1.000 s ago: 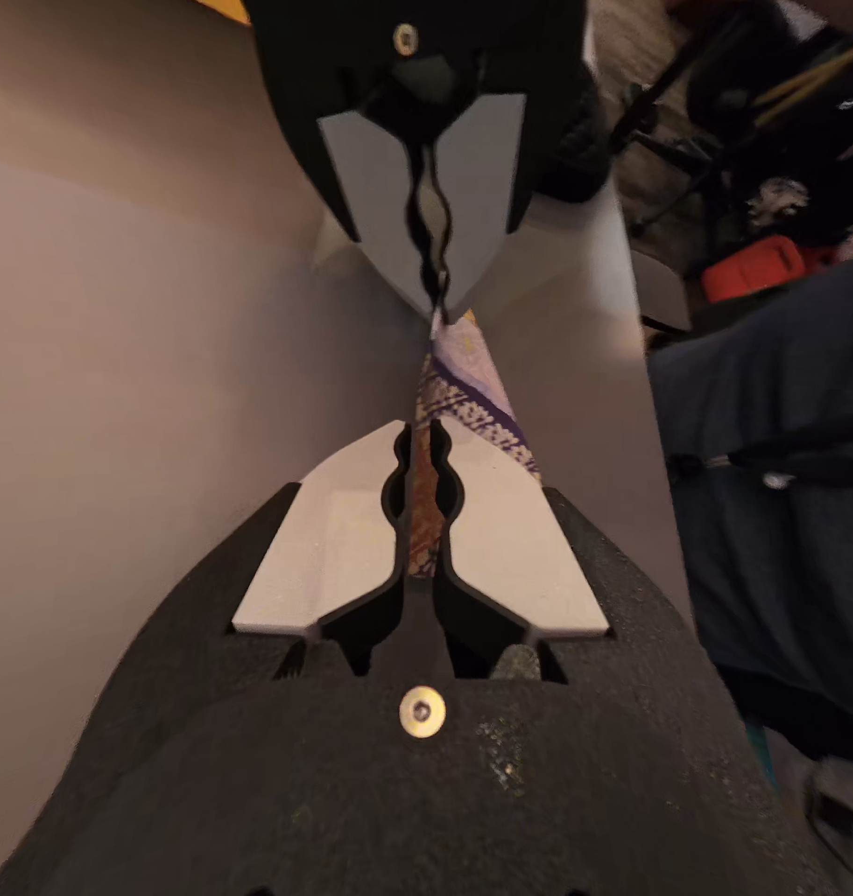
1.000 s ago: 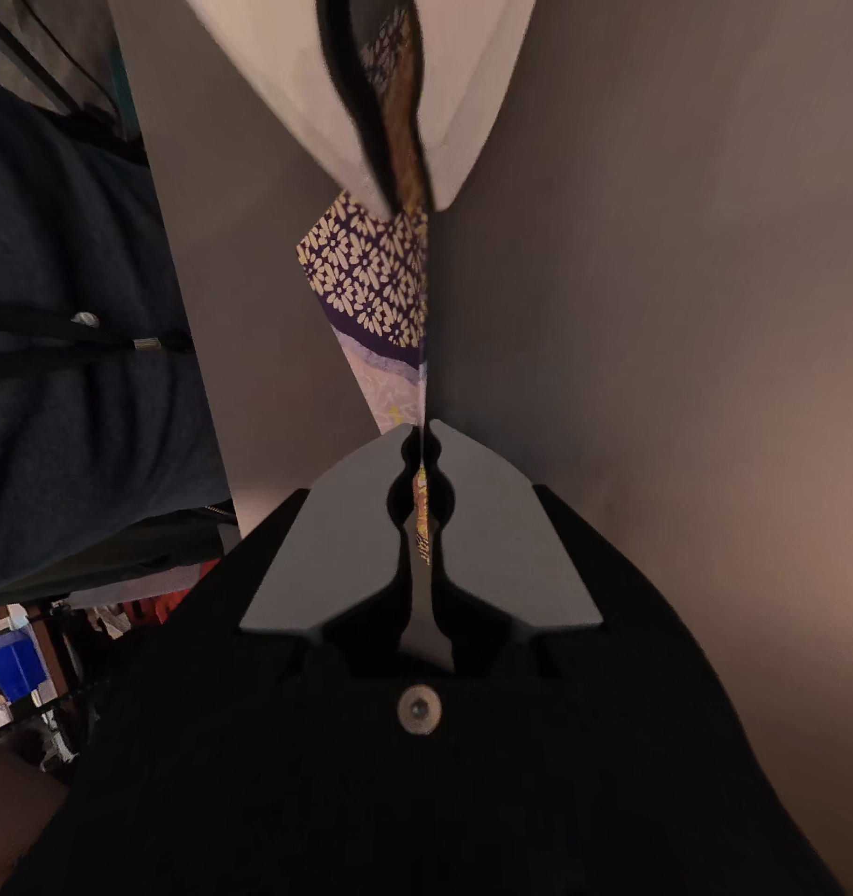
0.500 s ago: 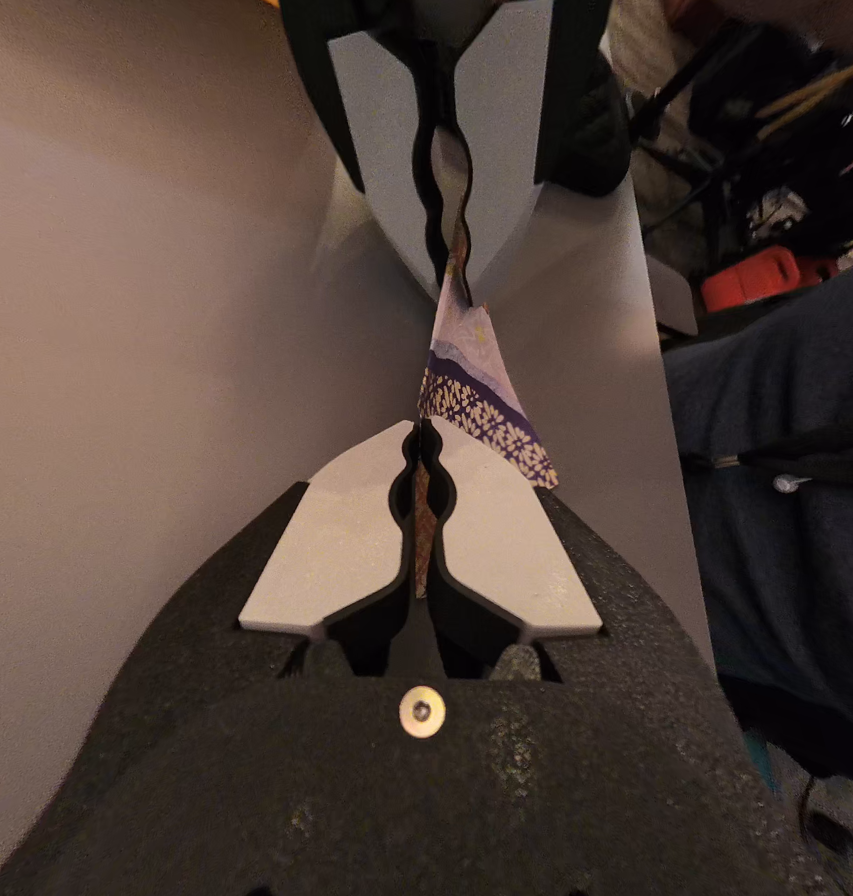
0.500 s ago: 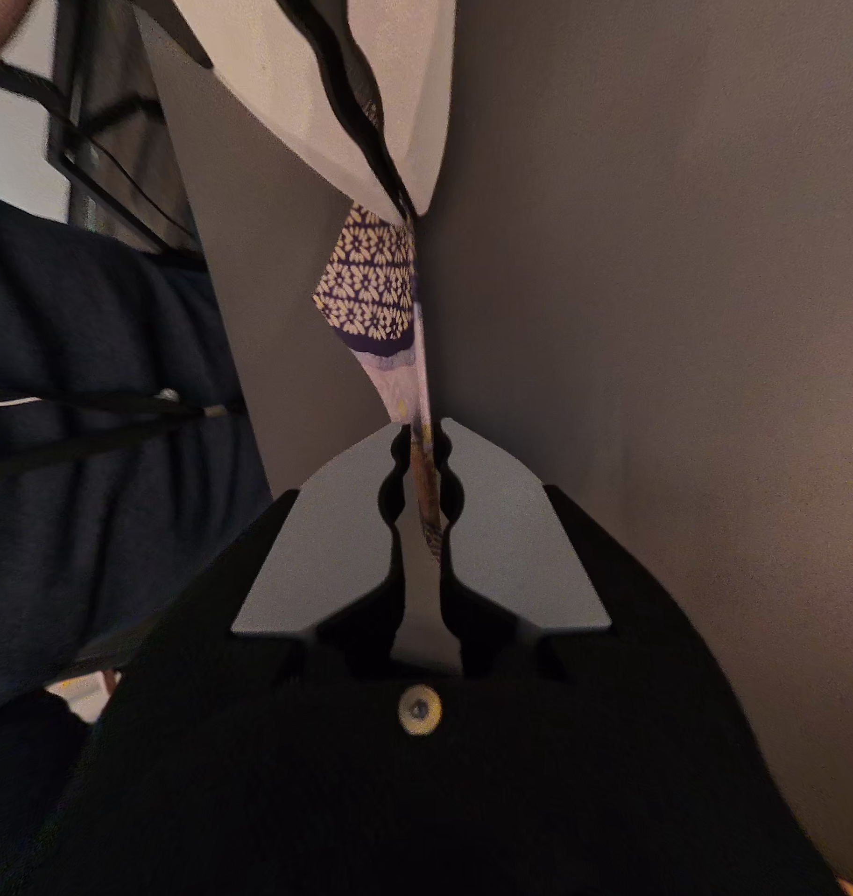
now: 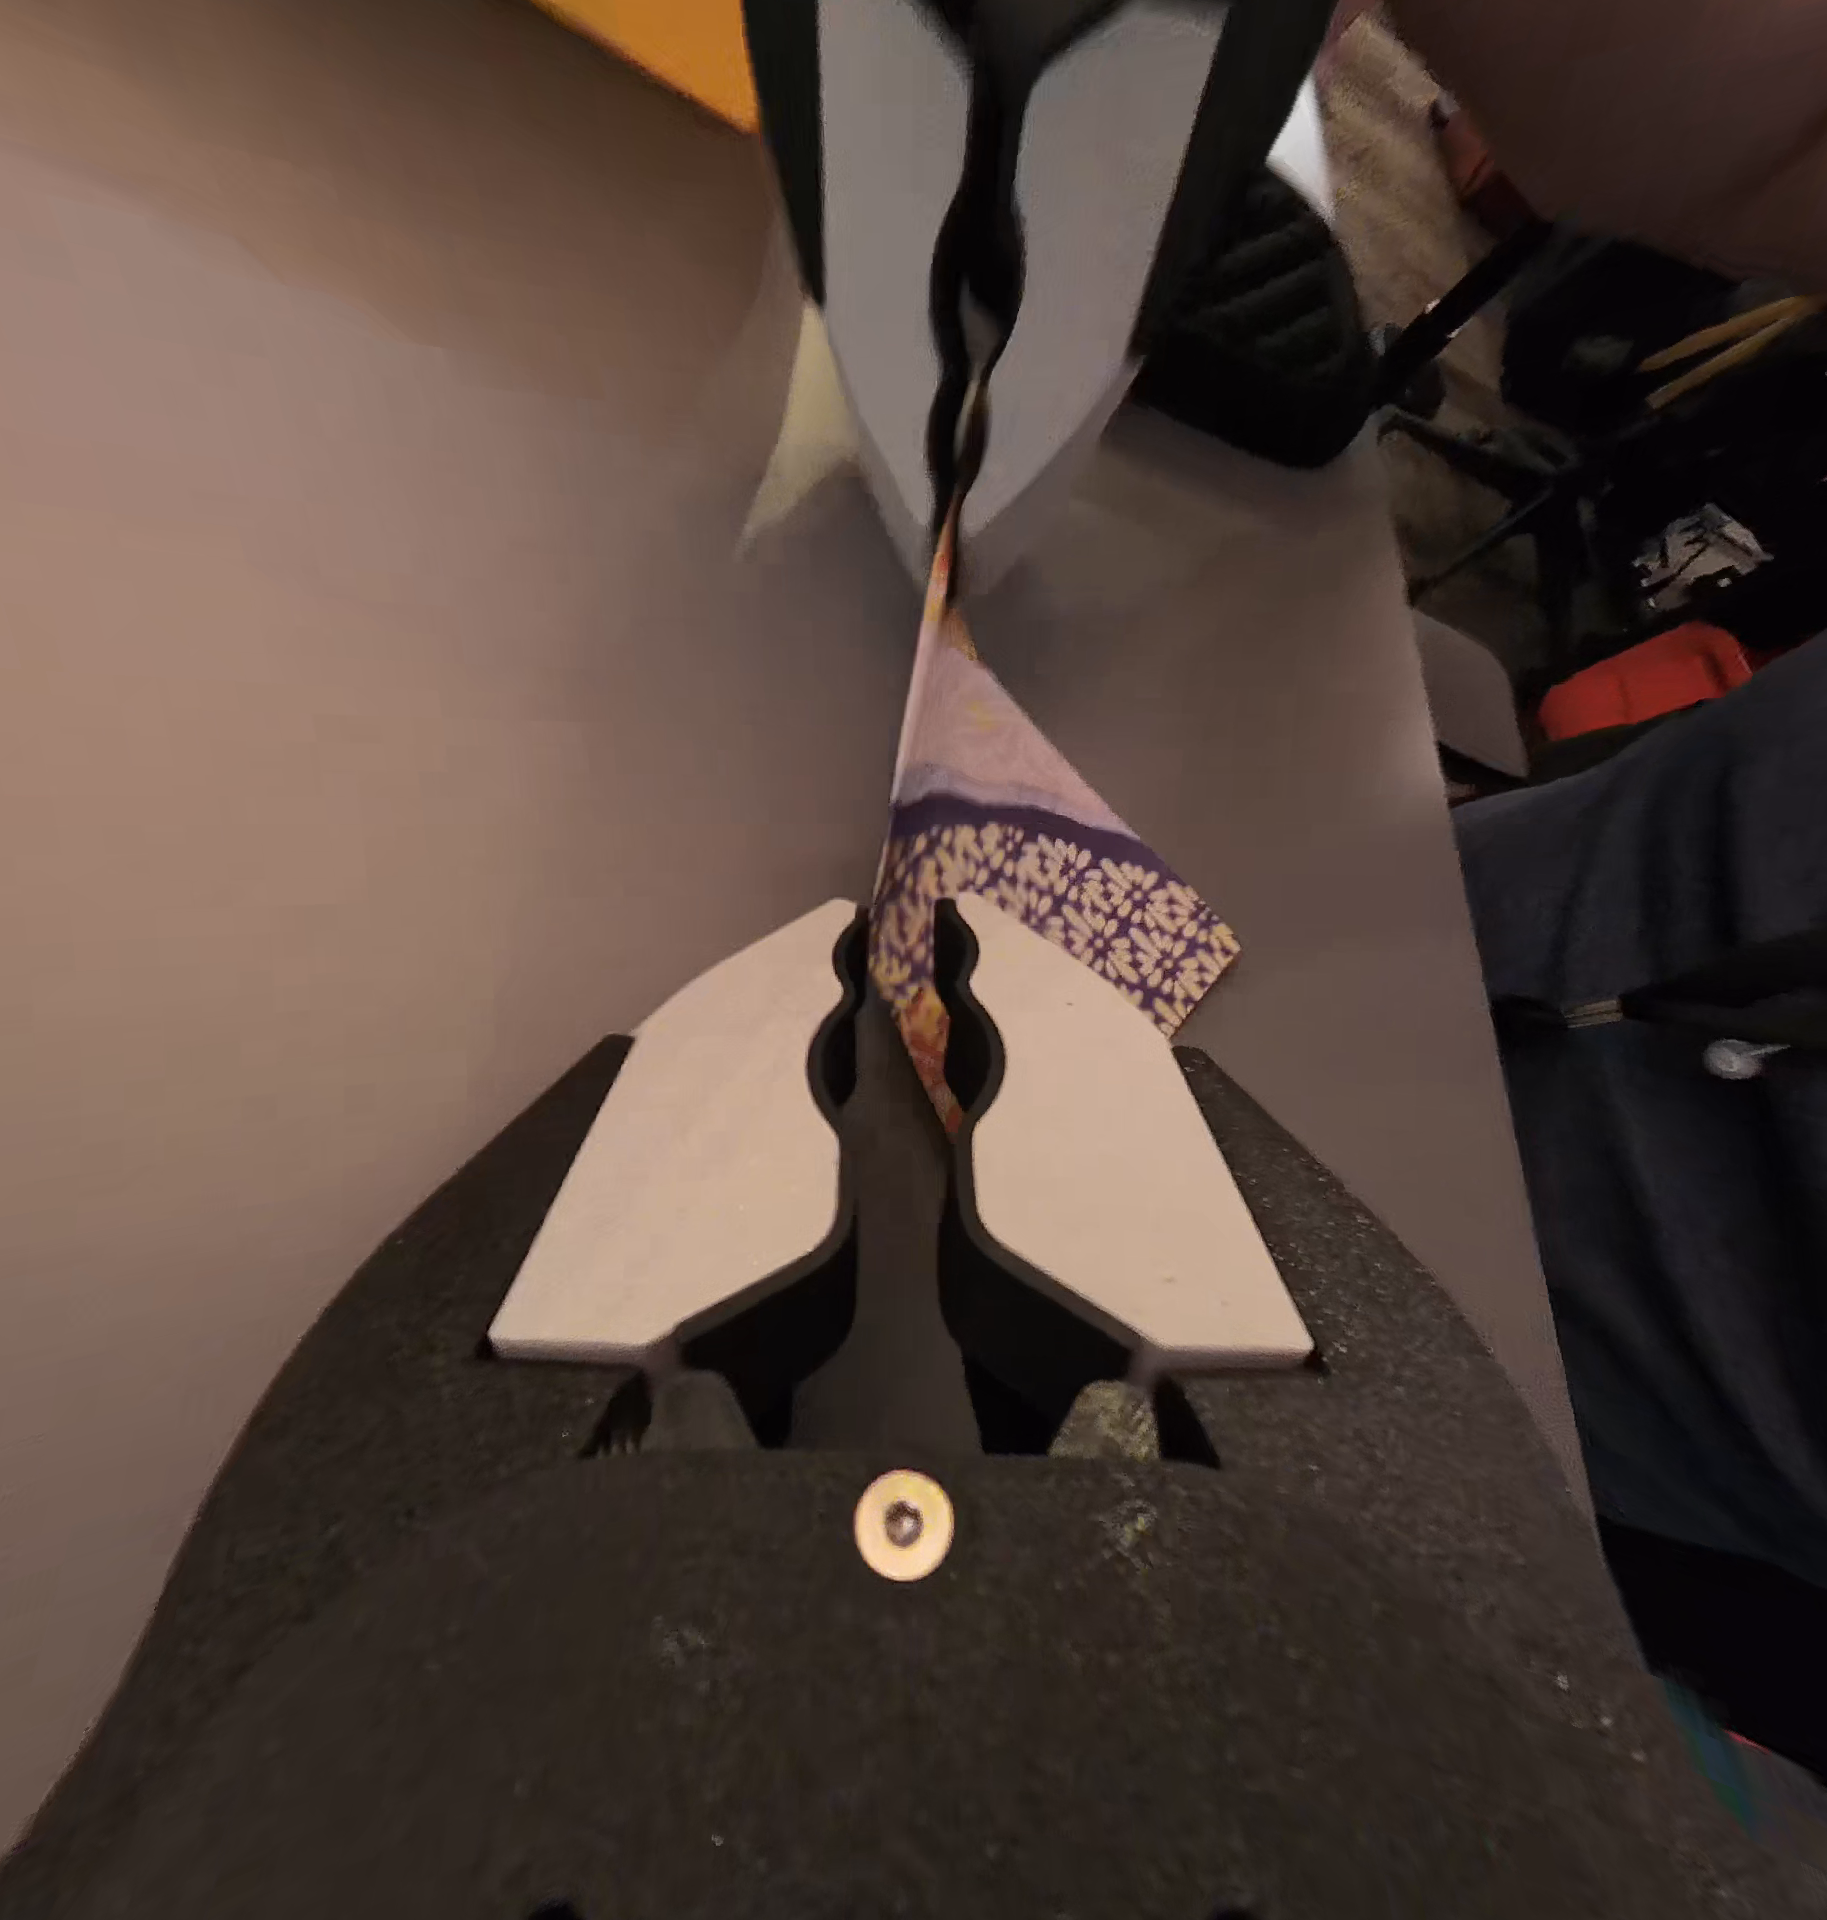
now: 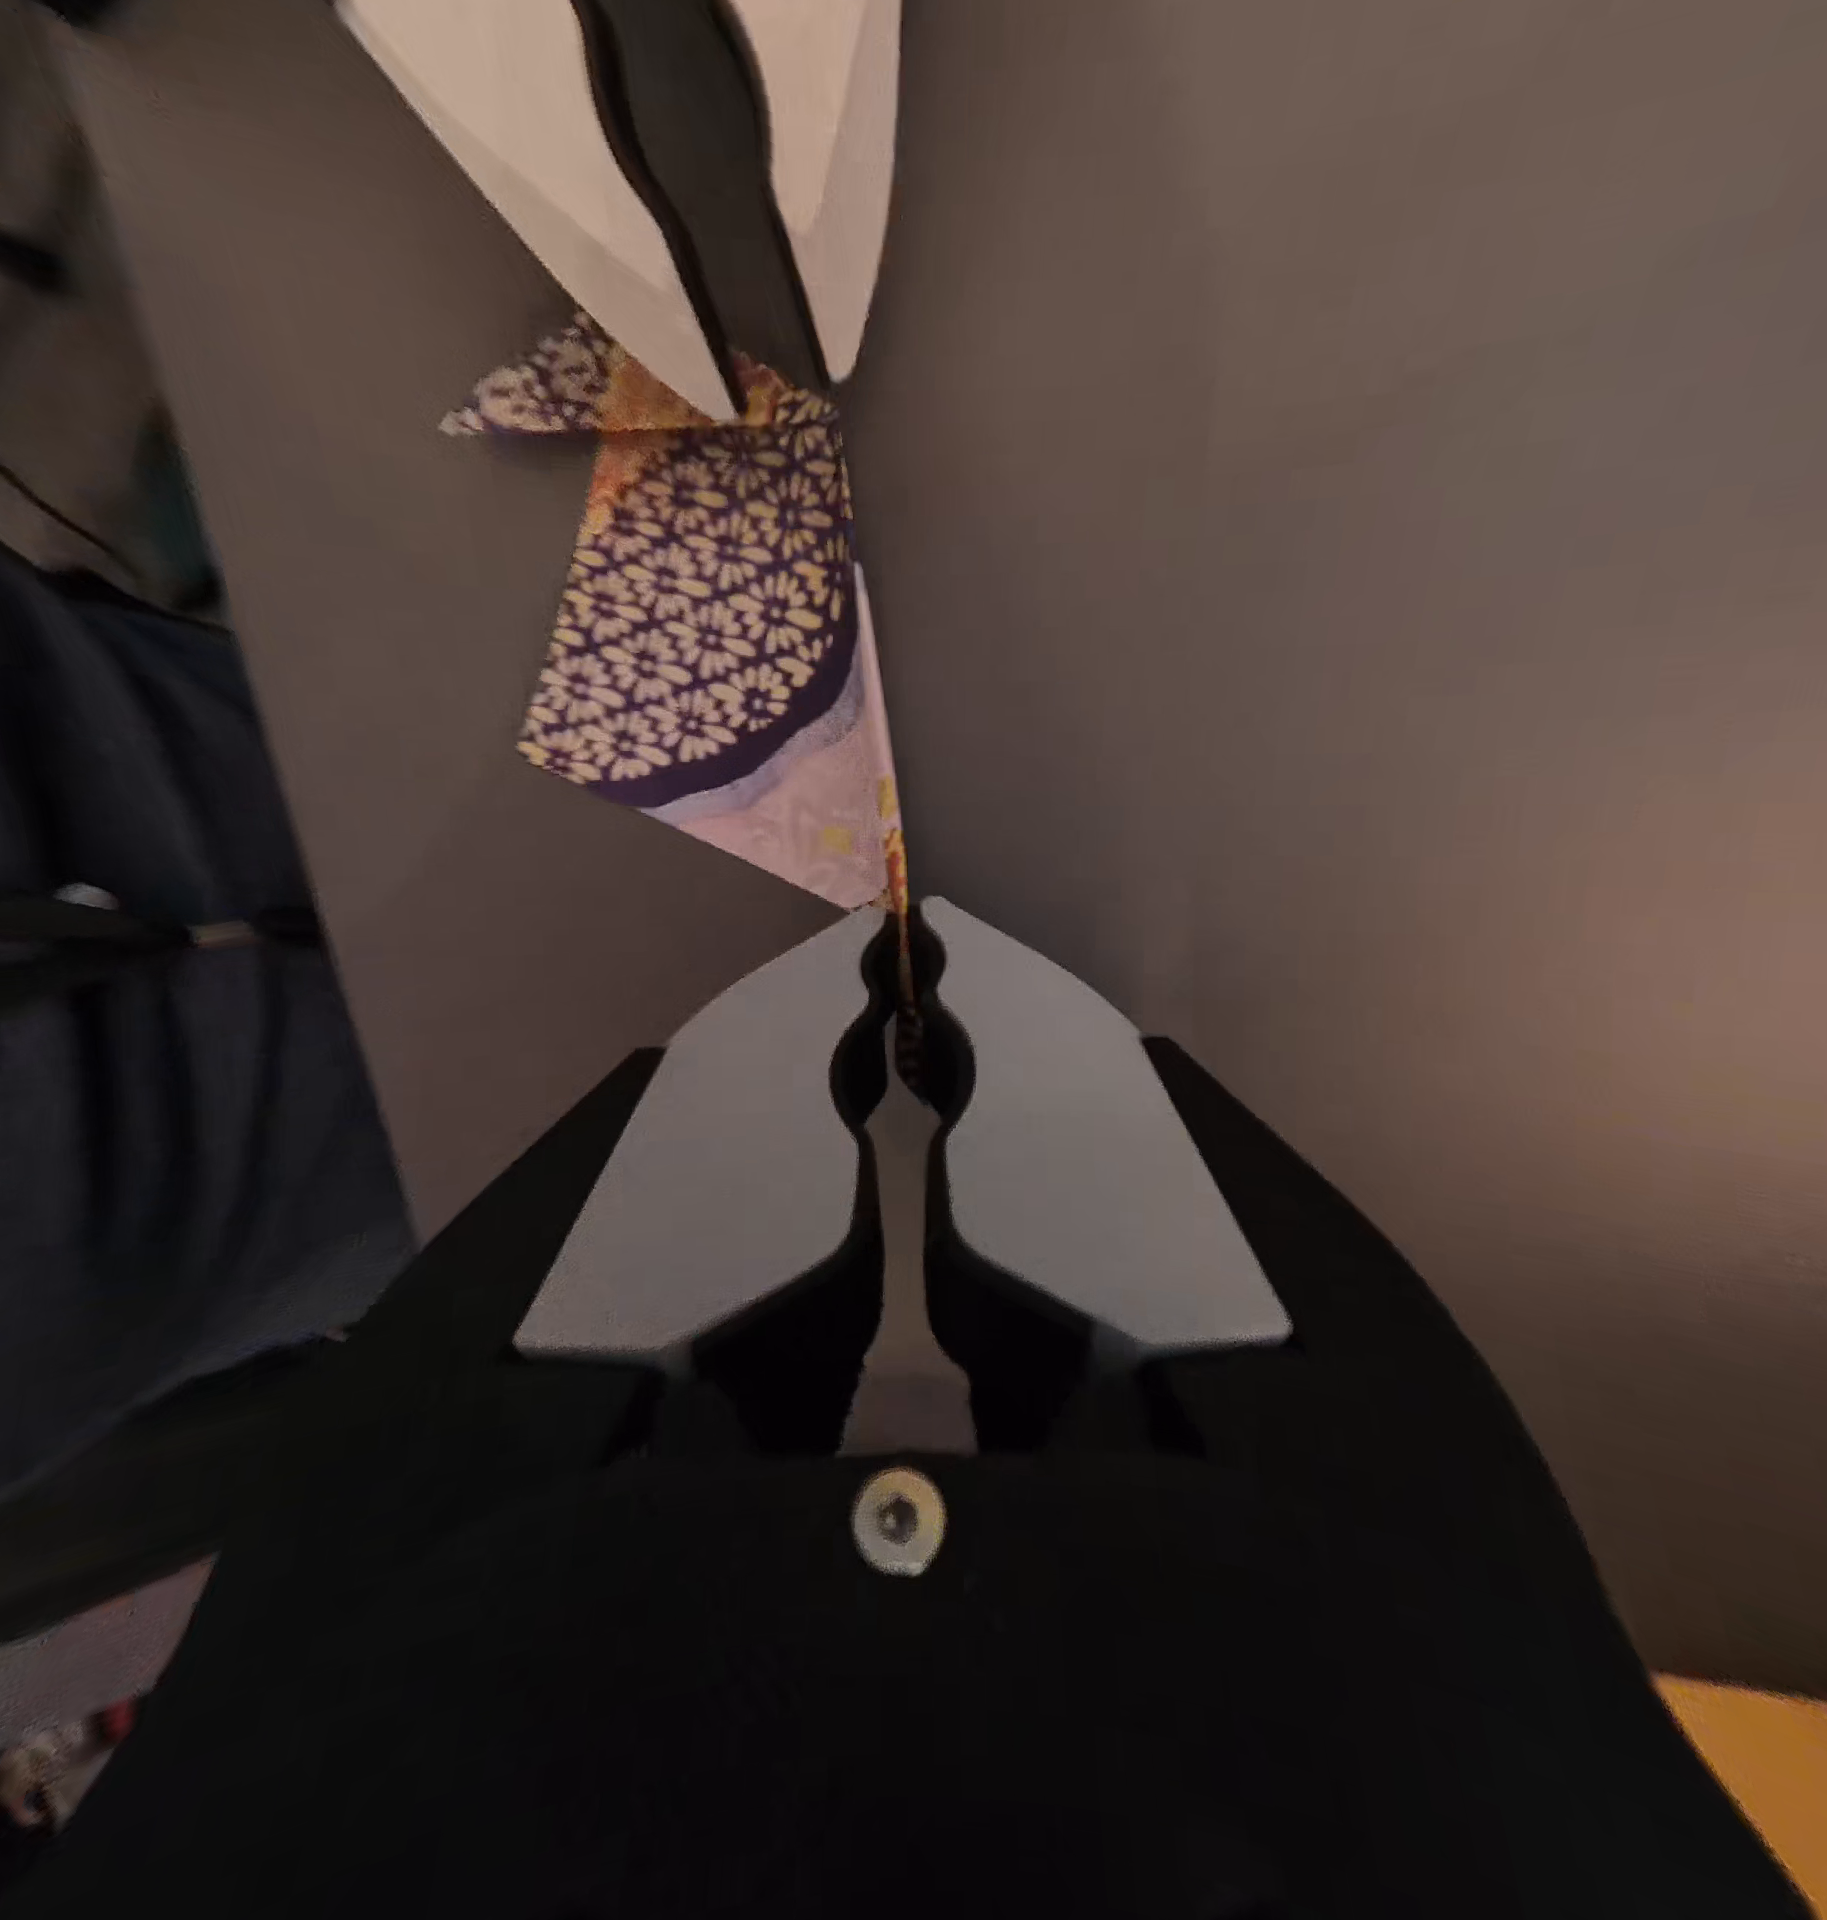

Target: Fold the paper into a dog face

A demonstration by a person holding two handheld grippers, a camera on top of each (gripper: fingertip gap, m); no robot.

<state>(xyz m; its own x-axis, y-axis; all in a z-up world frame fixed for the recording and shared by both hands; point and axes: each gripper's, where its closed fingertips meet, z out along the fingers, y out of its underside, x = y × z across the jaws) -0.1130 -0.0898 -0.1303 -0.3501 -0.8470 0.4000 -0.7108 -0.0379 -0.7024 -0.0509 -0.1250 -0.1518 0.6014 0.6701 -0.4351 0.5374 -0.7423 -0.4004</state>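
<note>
The folded paper (image 5: 1044, 883), purple with a pale flower print and a lilac band, is held up edge-on above the grey table (image 5: 369, 727) between my two grippers, which face each other. My left gripper (image 5: 901, 914) has its jaws slightly apart, with one end of the paper loose between them. My right gripper (image 6: 898, 914) is shut on the opposite, pointed end of the paper (image 6: 701, 644). It also shows at the top of the left wrist view (image 5: 956, 530), and the left gripper shows at the top of the right wrist view (image 6: 781, 397).
A person in dark blue clothing (image 5: 1667, 1143) stands close along the table's edge. Dark stands, cables and a red object (image 5: 1647, 675) lie beyond that edge. A yellow surface (image 5: 680, 52) borders the table's far side. The tips of one gripper are about 9 cm away from the tips of the other.
My left gripper's jaws have parted slightly. The two grippers have drawn further apart, and more of the patterned flap now hangs out to the side.
</note>
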